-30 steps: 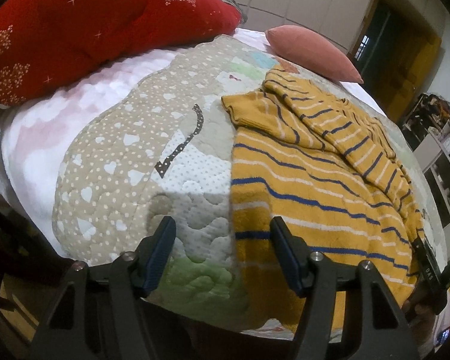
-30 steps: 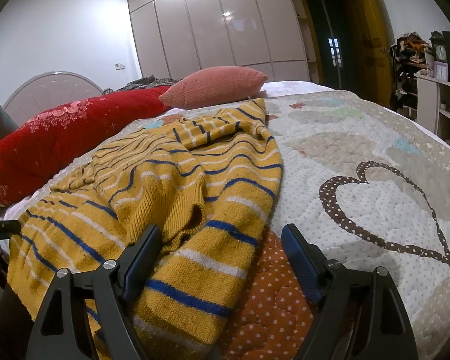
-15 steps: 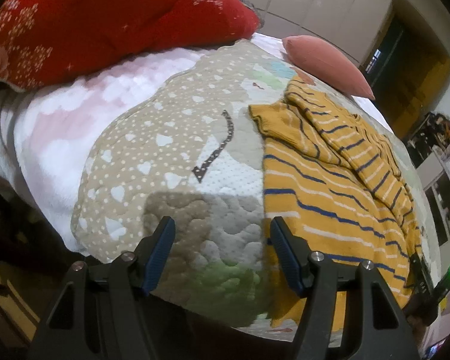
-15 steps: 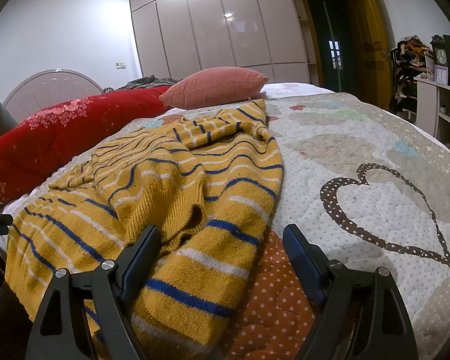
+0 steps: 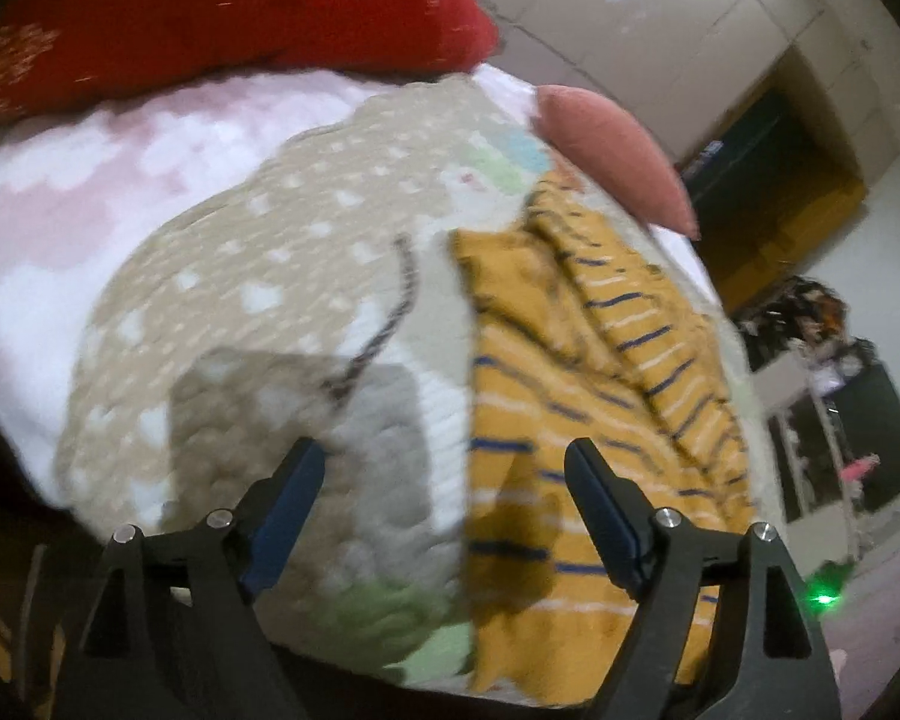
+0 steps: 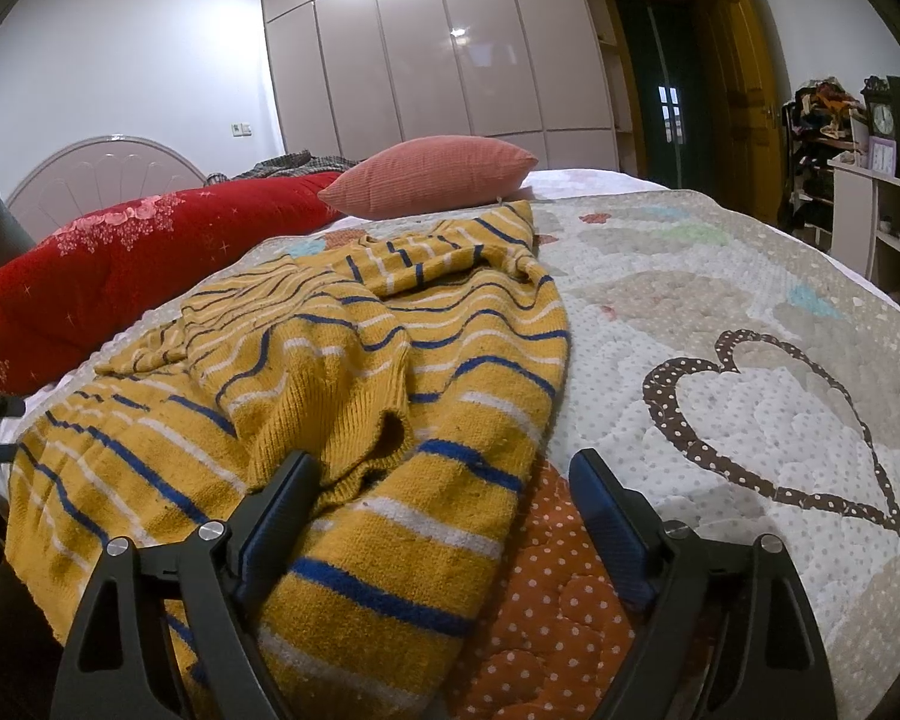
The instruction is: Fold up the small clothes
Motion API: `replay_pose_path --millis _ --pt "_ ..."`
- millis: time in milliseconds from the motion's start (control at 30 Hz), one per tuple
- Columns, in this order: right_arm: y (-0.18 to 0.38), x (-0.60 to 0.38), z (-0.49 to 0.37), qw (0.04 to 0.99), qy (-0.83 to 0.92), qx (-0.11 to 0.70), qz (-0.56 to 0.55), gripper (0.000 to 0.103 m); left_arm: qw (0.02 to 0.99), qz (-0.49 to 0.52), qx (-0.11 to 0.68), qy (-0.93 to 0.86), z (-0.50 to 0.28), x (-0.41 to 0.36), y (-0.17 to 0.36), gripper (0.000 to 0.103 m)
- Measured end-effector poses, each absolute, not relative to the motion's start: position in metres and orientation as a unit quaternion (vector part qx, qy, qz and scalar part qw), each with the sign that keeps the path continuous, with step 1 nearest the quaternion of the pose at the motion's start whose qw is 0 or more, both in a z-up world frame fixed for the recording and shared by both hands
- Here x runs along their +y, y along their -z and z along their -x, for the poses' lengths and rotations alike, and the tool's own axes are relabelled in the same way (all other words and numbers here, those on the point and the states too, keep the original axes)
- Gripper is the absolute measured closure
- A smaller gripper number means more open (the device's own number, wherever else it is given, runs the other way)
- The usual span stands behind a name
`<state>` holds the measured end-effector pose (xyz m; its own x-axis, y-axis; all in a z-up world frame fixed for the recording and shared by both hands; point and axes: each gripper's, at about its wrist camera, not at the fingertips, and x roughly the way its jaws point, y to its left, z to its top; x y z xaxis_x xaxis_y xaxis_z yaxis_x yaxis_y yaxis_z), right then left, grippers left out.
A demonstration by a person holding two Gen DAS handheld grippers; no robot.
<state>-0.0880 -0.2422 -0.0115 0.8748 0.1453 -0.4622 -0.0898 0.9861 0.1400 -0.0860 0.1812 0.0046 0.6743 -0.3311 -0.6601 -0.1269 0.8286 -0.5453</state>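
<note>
Right wrist view: a patchwork quilt (image 6: 720,300) with a dotted heart outline covers the bed, a red bolster (image 6: 120,276) and pink cushion (image 6: 432,177) at its head, glossy wardrobe doors (image 6: 438,60) behind. The striped mustard sweater (image 6: 342,372) lies rumpled on the quilt; the right gripper (image 6: 441,507) stands wide over its near hem, pads clear of it. The left gripper (image 5: 444,501) (view blurred) has just been opening, the sweater's side edge lying between its fingers, not pressed.
</note>
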Motion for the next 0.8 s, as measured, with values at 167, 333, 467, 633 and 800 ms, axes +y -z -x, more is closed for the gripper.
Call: replay_pose_path --millis 167,333,467,633,800 --pt "0.012 -0.242 0.088 0.966 -0.061 0.243 -0.057 0.014 0.837 0.327 0.415 0.139 0.068 0.168 0.008 0.021" --pt "0.002 -0.258 0.085 0.948 -0.1 0.279 -0.114 0.014 0.828 0.349 0.403 0.171 0.077 0.156 0.013 0.018" --pt "-0.005 -0.3 0.081 0.889 -0.178 0.325 -0.267 0.014 0.812 0.353 0.41 0.22 0.087 0.136 0.023 0.018" --pt "0.003 -0.319 0.085 0.83 -0.249 0.359 -0.347 0.014 0.801 0.346 0.413 0.262 0.1 0.117 0.028 0.034" --pt "0.032 -0.291 0.089 0.761 -0.331 0.403 -0.386 0.014 0.799 0.326 0.427 0.271 0.105 0.1 0.037 0.039"
